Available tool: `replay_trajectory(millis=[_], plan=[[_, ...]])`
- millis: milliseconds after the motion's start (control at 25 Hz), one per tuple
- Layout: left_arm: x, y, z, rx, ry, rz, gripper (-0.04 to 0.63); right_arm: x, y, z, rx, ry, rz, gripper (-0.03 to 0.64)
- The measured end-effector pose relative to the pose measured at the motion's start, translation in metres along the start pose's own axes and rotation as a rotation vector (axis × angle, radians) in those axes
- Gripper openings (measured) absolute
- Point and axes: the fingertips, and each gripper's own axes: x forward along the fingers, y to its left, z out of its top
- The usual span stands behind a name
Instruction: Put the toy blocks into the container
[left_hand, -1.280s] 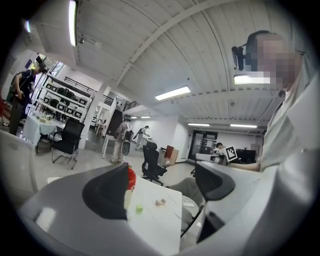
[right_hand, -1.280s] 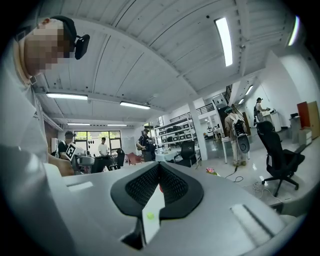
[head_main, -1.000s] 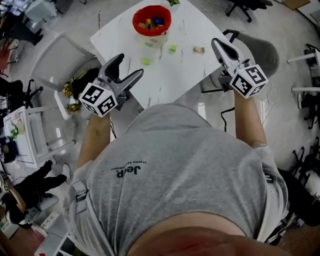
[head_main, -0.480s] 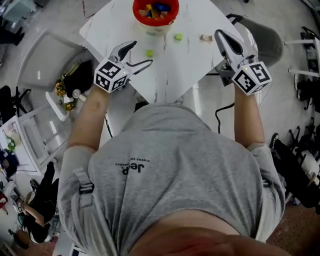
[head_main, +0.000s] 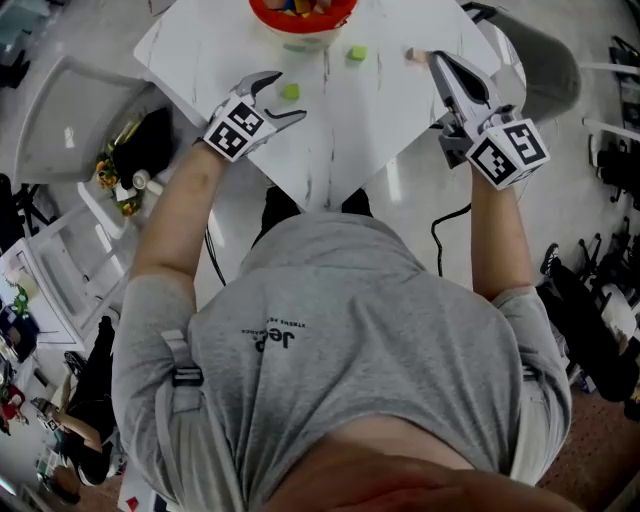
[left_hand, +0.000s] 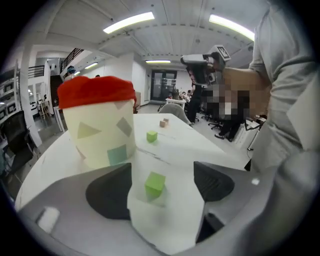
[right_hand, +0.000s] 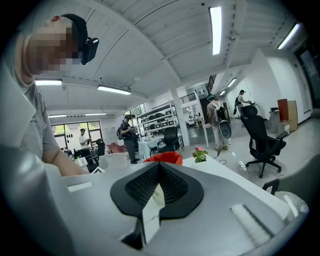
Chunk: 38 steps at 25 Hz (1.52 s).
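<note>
Left gripper view is showing the left gripper (head_main: 284, 95) with its jaws spread wide. A green block (left_hand: 155, 184) is sitting on the white table (left_hand: 195, 147) right in the gap, not touching either pad. The container (left_hand: 100, 127), a cream tub with coloured shapes on the side and a red rim, is standing just behind that block and a bit to the left, so the block is lying on the person's side of the container and close to it.

A second green block (left_hand: 152, 136) is lying out to the right of the container. A tan block (left_hand: 163, 122) is lying further right of the container again, well apart from the first green one. Both are loose on the table.

From the head view, a few coloured blocks (head_main: 296, 6) are showing inside the container.

The right gripper (head_main: 438, 60) is hanging off to the right of the container, near the tan block. Its jaws are pressed together with nothing between them. In its own view the container's red rim is peeking over the closed jaws, with a small potted flower (right_hand: 200, 154) just right of the container.
</note>
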Motion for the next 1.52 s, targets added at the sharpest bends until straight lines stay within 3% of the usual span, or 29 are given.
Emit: replay_trajectory(millis=[480, 520, 560, 640, 920, 1200, 1520], plan=[[0.04, 0.007, -0.035, 0.062, 0.129, -0.027, 0.382, 0.018, -0.006, -0.019, 0.029, 0.025, 0.009, 0.003], [0.043, 0.008, -0.037, 0.07, 0.141, -0.015, 0.353, 0.018, -0.005, -0.02, 0.03, 0.025, 0.011, 0.003], [0.044, 0.009, -0.038, 0.08, 0.15, -0.002, 0.23, 0.019, -0.004, -0.021, 0.032, 0.025, 0.014, 0.003], [0.044, 0.007, -0.037, 0.092, 0.154, 0.007, 0.201, 0.018, -0.002, -0.022, 0.034, 0.025, 0.016, 0.003], [0.034, 0.002, -0.008, 0.067, 0.081, 0.004, 0.199, 0.012, -0.005, -0.018, 0.037, 0.011, 0.005, 0.003], [0.002, 0.012, 0.061, 0.035, -0.047, 0.026, 0.199, 0.008, -0.013, -0.002, 0.024, -0.022, -0.005, 0.003], [-0.034, 0.047, 0.135, 0.007, -0.134, 0.088, 0.199, 0.007, -0.021, 0.019, 0.016, -0.066, 0.004, 0.003]])
